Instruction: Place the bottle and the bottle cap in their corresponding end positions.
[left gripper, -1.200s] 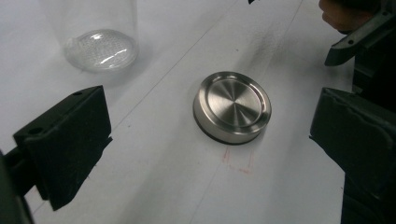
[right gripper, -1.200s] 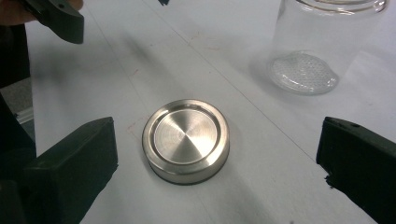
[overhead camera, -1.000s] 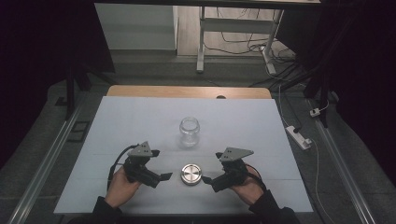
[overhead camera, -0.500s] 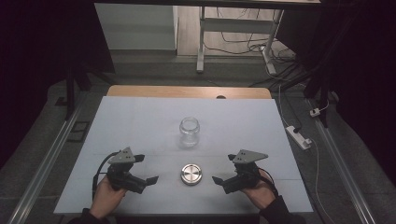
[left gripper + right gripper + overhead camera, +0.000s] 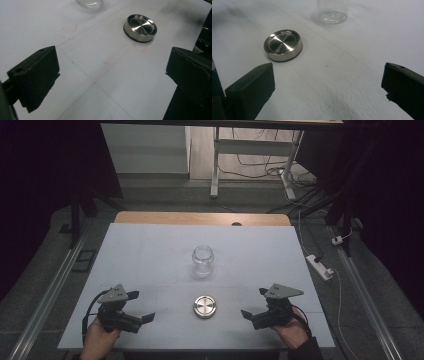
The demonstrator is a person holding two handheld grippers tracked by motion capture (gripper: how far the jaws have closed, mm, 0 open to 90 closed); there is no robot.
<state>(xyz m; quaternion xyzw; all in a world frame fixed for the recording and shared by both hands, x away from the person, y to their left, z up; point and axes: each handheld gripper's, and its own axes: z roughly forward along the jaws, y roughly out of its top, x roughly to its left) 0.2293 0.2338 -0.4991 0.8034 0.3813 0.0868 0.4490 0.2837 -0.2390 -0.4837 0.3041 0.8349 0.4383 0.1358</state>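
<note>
Gleaming round steel lid (image 5: 205, 306) lying flat

Glass jar (image 5: 89, 2) cut by the top edge in the left gripper view, only the base visible. Same jar (image 5: 333, 11) cut at the top in the right gripper view, mouth and neck out of picture. Forearms cut off by the bottom edge in the high view. Faint red marks on the desk (image 5: 75, 27) too small to read. Dark surroundings beyond the desk hard to make out.
</note>
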